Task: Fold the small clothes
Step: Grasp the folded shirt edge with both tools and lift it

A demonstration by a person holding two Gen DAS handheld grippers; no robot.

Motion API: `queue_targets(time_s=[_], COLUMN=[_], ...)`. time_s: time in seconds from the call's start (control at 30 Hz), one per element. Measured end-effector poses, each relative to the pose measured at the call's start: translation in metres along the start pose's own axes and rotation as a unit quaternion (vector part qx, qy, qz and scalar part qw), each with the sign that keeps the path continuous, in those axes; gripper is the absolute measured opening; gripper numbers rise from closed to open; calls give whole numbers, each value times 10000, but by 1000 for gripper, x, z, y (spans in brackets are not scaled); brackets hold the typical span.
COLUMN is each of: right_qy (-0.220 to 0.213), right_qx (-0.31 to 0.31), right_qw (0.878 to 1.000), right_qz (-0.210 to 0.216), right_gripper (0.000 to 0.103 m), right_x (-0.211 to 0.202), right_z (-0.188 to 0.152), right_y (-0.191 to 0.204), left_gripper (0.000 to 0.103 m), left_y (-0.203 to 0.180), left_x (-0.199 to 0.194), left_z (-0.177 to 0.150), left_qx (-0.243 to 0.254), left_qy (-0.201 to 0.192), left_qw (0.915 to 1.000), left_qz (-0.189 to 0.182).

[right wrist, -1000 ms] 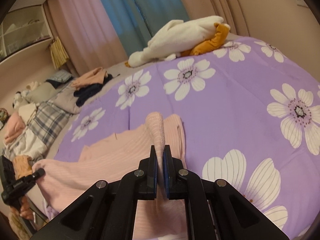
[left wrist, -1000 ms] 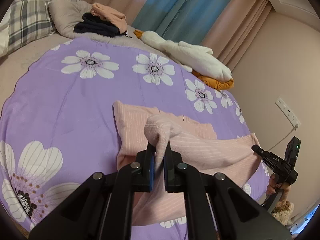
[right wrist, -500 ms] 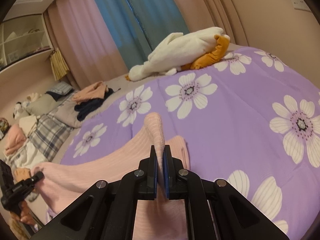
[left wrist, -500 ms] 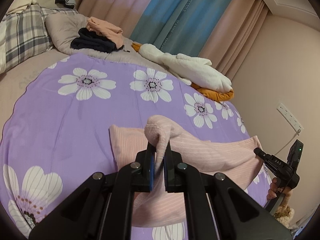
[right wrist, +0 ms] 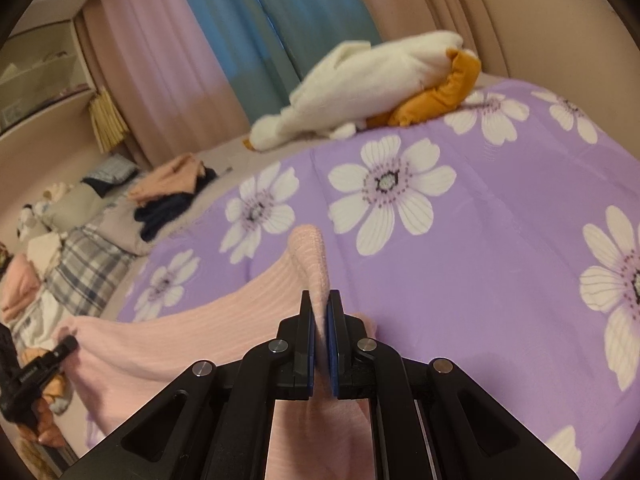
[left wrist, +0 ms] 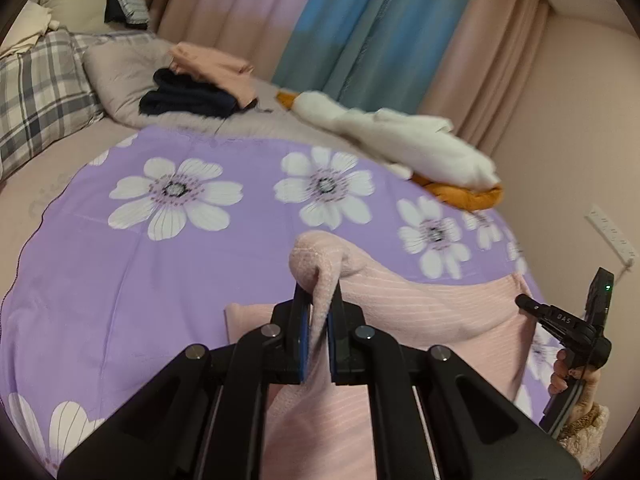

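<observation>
A pink ribbed garment hangs stretched between my two grippers over the purple flowered bedspread. My left gripper is shut on one bunched corner of it. My right gripper is shut on another corner, and the pink garment runs from it down to the left. Each view shows the other gripper at its edge: the right gripper in the left wrist view, the left gripper in the right wrist view. A lower layer of the cloth still lies on the bedspread.
A white and orange plush goose lies at the far side of the bed. A pile of peach and navy clothes sits by a plaid pillow. Curtains and a wall with a socket strip stand behind.
Both grippers have carried the pink garment forward across the bed, away from the near edge. Less of the cloth's lower layer shows ahead of them. Both grips are unchanged.
</observation>
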State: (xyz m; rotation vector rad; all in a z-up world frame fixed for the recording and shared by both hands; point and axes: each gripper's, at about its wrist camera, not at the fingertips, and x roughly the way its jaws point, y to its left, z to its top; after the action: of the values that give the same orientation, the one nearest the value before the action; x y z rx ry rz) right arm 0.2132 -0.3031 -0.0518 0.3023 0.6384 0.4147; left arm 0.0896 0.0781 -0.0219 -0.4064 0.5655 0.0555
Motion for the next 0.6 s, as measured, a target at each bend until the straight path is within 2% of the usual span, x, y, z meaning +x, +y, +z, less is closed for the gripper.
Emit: queue_targets(time_s=[0.2, 0.47, 0.6], right_qy=[383, 796, 967], right_qx=[-25, 154, 114], right_qw=[9991, 9961, 9941], right_qz=[-199, -359, -484], right_gripper=[7, 7, 7], right_x=[46, 82, 96], right_z=[-6, -23, -27], right_y=[-11, -29, -32], left_gripper=[7, 7, 9], left_y=[12, 26, 41], left_x=[50, 100, 126], left_z=[-3, -16, -24], left_qx=[-41, 95, -30], left_qy=[333, 778, 1091], left_qw=[9989, 9940, 9894], left_qz=[342, 763, 958])
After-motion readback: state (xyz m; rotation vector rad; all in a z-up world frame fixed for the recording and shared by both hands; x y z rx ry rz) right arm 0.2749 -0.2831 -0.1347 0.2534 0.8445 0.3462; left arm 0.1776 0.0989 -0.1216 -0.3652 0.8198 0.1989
